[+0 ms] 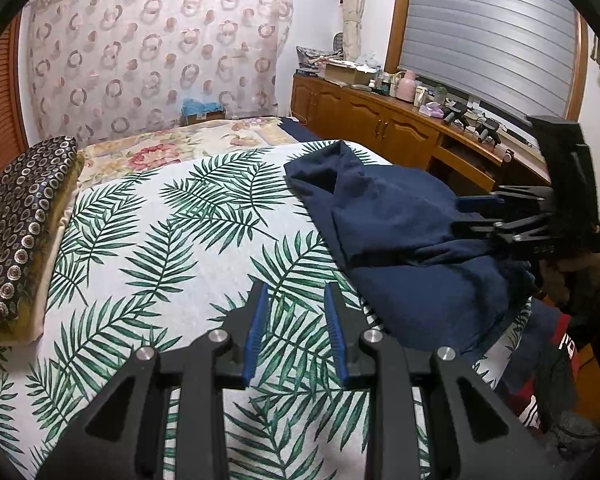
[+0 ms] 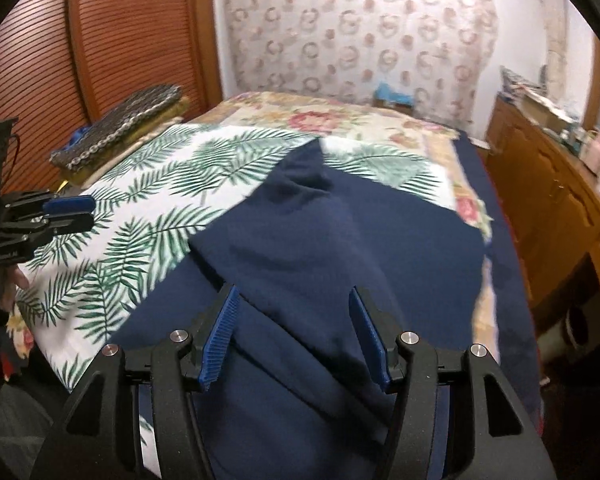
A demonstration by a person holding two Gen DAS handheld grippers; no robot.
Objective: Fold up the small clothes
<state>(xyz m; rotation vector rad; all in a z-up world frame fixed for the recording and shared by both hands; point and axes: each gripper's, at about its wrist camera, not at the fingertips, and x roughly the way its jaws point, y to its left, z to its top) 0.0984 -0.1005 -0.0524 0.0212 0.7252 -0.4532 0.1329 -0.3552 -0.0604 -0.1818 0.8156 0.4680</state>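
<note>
A dark navy garment [image 1: 404, 240] lies crumpled on the palm-leaf sheet [image 1: 172, 240] at the bed's right side. It fills the middle of the right wrist view [image 2: 320, 240]. My left gripper [image 1: 296, 312] is open and empty over the leaf sheet, left of the garment. My right gripper [image 2: 294, 312] is open just above the garment, nothing between its blue pads. In the left wrist view the right gripper [image 1: 480, 214] sits at the garment's right edge. In the right wrist view the left gripper [image 2: 80, 210] hovers at the far left.
A patterned dark cushion [image 1: 16, 224] lies at the bed's left edge. A floral cover [image 1: 188, 144] spreads behind the leaf sheet. A wooden cabinet [image 1: 380, 120] with clutter on top runs along the right wall. Red and dark clothes [image 1: 552, 368] hang at the bed's right.
</note>
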